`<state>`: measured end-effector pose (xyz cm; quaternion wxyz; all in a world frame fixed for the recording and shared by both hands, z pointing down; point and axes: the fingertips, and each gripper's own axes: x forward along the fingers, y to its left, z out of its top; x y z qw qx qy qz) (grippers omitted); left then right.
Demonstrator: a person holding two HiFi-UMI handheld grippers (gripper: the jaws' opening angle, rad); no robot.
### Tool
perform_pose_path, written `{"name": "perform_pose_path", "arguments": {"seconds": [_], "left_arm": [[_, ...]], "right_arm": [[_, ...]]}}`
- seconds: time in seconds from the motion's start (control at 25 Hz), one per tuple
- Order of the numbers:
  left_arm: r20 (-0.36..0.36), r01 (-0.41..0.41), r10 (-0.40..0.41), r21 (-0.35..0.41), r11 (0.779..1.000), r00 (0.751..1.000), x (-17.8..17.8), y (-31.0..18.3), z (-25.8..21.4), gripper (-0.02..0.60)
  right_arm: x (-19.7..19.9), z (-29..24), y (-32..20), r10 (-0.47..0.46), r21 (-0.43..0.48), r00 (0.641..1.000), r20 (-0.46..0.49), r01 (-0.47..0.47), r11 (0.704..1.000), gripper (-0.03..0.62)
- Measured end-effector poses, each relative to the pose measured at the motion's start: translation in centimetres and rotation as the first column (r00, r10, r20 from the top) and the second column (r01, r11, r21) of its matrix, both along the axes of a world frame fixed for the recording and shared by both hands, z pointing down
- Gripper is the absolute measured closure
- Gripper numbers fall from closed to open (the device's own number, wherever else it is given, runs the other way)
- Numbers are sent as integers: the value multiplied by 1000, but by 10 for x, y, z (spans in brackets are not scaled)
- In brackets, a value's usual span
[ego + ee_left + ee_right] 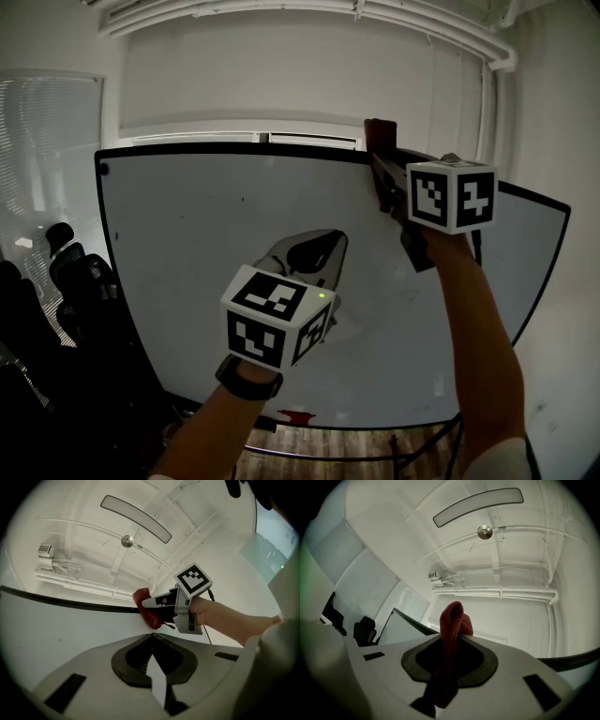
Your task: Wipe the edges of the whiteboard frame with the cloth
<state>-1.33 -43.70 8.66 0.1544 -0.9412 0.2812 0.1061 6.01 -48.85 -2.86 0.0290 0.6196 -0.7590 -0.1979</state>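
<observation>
The right gripper (381, 155), jaws clamped on a red cloth (378, 128), holds it at the top edge of the whiteboard (187, 262) frame (234, 148), right of middle. The left gripper (328, 242) hovers before the board's face, jaws closed together on nothing.

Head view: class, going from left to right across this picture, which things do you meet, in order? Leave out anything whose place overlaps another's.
Office chairs → left gripper → red cloth → wall pipe
</observation>
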Motion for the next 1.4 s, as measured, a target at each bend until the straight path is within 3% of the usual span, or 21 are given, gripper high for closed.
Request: {"name": "perform_pose_path", "arguments": {"seconds": [0.48, 1.04, 1.4], "left_arm": [[-9, 74, -74, -3, 997, 997, -42, -16, -2, 572], [-23, 177, -177, -13, 984, 984, -51, -17, 3, 572], [-29, 216, -217, -22, 976, 976, -85, -23, 6, 574]], "right_arm": [[-51, -3, -20, -91, 12, 996, 14, 91, 996, 520], [-84, 2, -30, -201, -4, 980, -15, 201, 980, 520], [-124, 2, -46, -222, -21, 975, -18, 222, 975, 519]]}}
